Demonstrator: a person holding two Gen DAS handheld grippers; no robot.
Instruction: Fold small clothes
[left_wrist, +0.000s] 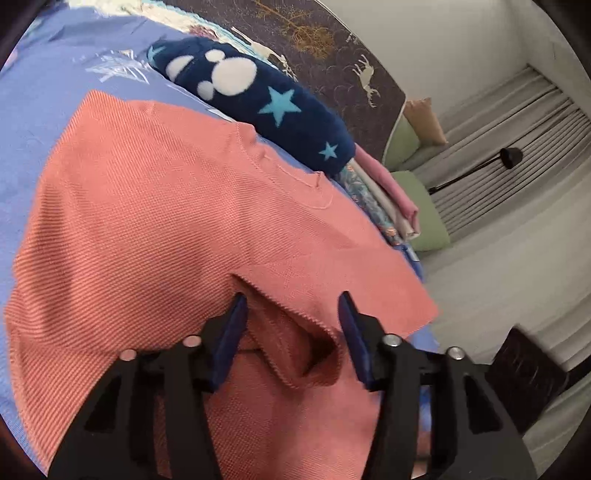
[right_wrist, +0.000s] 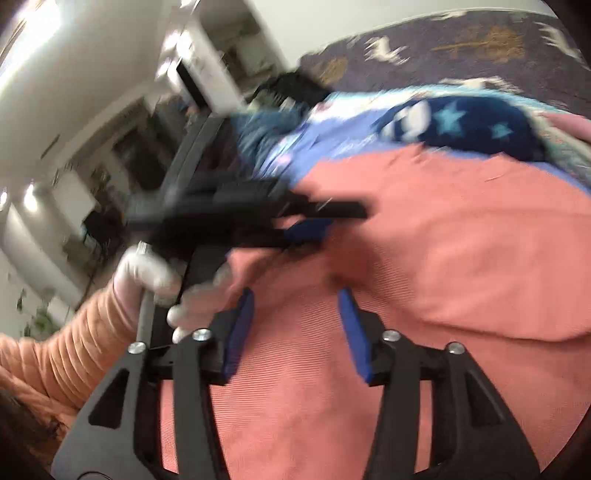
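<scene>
In the left wrist view, a blue bedsheet (left_wrist: 44, 110) covers the surface from 9 to 11 o'clock. On it, at 12 o'clock, lies a dark navy plush piece (left_wrist: 258, 107) with white paw spots and light blue stars. Just beside it, at 2 o'clock, is a small stack of folded clothes (left_wrist: 391, 206), with a pink one on the outer side. Behind them a dark blanket with deer pattern (left_wrist: 332, 48) runs across the top. At 3 o'clock there are green cushions (left_wrist: 428, 218), a grey curtain (left_wrist: 517, 122) and a black lamp (left_wrist: 509, 157). Nothing stands between the claw and the garment.

The salmon knitted garment (left_wrist: 147, 221) lies spread on the sheet and fills the middle of the view. A raised fold of it, with a ribbed edge, stands between the two blue pads (left_wrist: 231, 343) of the left gripper (left_wrist: 291, 306). The jaws are wide apart and do not press the cloth.

In the right wrist view the picture is blurred. At 10 o'clock a room with white walls and dark furniture can be seen, but not clearly. The left gripper (right_wrist: 310, 225) crosses the middle from 9 o'clock, held by a hand in a white glove (right_wrist: 147, 273) with an orange sleeve (right_wrist: 62, 347). It lies over the salmon garment (right_wrist: 461, 251), its blue pad near the cloth. The navy plush piece (right_wrist: 480, 125) is at 1 o'clock.

The right gripper (right_wrist: 297, 295) is at 6 o'clock above the same garment, with its jaws spread apart and nothing held between them.
</scene>
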